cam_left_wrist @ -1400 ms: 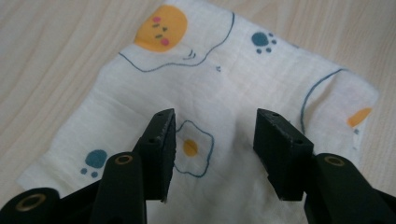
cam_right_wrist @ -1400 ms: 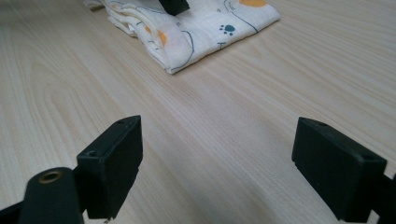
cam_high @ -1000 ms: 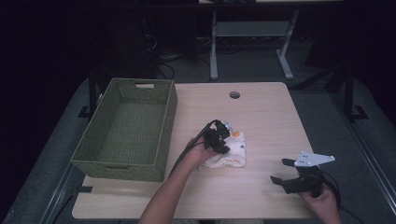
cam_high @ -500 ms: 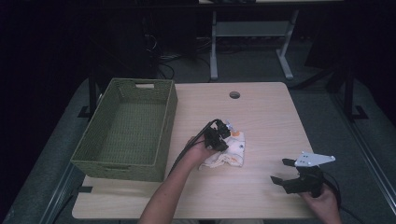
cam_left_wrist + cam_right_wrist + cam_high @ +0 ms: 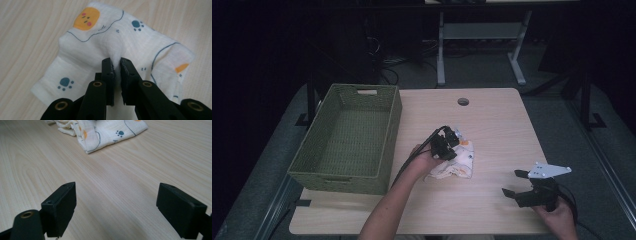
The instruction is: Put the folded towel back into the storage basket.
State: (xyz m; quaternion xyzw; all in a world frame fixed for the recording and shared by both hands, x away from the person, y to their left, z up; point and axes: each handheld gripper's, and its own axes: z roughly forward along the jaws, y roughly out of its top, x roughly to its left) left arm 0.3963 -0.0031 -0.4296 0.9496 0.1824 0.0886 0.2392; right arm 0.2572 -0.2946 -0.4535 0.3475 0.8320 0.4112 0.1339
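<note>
Wooden table [image 5: 492, 125], cloth [image 5: 100, 47] fold hidden between clamped left gripper [image 5: 116, 62] fingers, right gripper [image 5: 116, 202] fingers apart

Table: I see a light wooden table [image 5: 492, 125] with a round hole [image 5: 463, 101] near its far edge.
Left side: a green woven basket [image 5: 346, 137] stands on it.
Middle: a crumpled white cloth [image 5: 457, 162] with paw prints lies on it.

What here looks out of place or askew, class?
The printed cloth lies crumpled on the table, outside the empty green basket. The left gripper pinches a raised fold of it. Nothing looks spilled or damaged.
</note>
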